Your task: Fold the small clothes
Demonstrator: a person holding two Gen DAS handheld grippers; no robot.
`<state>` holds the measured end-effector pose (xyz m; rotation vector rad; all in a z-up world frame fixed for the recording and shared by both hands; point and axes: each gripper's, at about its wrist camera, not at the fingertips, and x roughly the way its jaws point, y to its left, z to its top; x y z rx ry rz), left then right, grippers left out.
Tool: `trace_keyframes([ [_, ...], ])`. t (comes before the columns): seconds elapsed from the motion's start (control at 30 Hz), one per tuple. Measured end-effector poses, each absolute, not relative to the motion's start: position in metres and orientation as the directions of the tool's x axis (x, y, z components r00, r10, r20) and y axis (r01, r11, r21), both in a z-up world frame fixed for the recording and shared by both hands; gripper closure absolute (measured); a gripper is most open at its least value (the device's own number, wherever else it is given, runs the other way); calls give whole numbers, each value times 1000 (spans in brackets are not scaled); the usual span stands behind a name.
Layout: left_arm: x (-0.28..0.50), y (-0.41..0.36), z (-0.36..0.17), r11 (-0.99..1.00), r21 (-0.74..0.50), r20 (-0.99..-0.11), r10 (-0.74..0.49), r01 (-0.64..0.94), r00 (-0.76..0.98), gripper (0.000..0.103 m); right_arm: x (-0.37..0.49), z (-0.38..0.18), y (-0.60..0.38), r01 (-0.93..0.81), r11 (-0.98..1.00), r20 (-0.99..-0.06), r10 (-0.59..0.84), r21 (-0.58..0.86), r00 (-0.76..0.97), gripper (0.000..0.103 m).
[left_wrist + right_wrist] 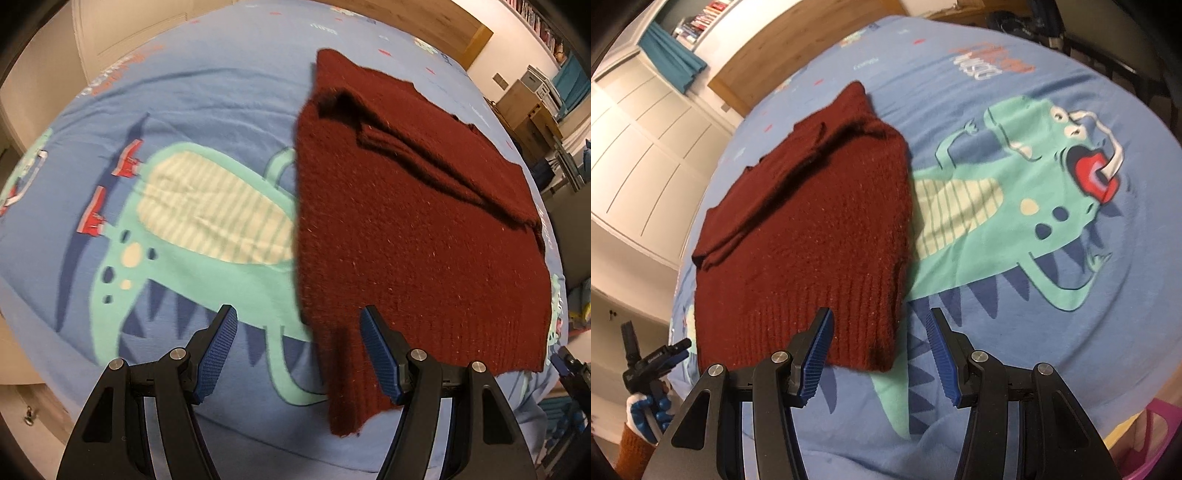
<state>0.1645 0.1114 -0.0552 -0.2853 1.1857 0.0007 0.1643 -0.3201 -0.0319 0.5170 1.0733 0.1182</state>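
Note:
A dark red knit sweater (pixel 417 236) lies flat on the blue dinosaur-print bedsheet (pixel 207 92), with a sleeve folded across its upper part. My left gripper (pixel 297 321) hovers open over the sweater's near left hem corner, and the pads touch nothing. In the right wrist view the sweater (pixel 812 221) fills the left half. There my right gripper (pixel 881 314) is open above the near right hem corner, also clear of the cloth. The left gripper (pixel 653 362) shows at the lower left of that view, held by a gloved hand (pixel 646 410).
A wooden headboard (pixel 798 48) runs along the far side of the bed. White cupboard doors (pixel 639 147) stand to the left in the right wrist view. Wooden boxes and shelves (pixel 528 107) crowd the right in the left wrist view. A pink object (pixel 1160 424) sits by the bed's near right edge.

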Motion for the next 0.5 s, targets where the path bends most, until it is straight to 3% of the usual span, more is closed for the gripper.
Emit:
trace_keyframes([
  [0.5, 163, 99, -79, 919, -390, -886, -360, -52, 293, 39, 189, -72, -309, 127, 842, -814, 451, 524, 365, 48],
])
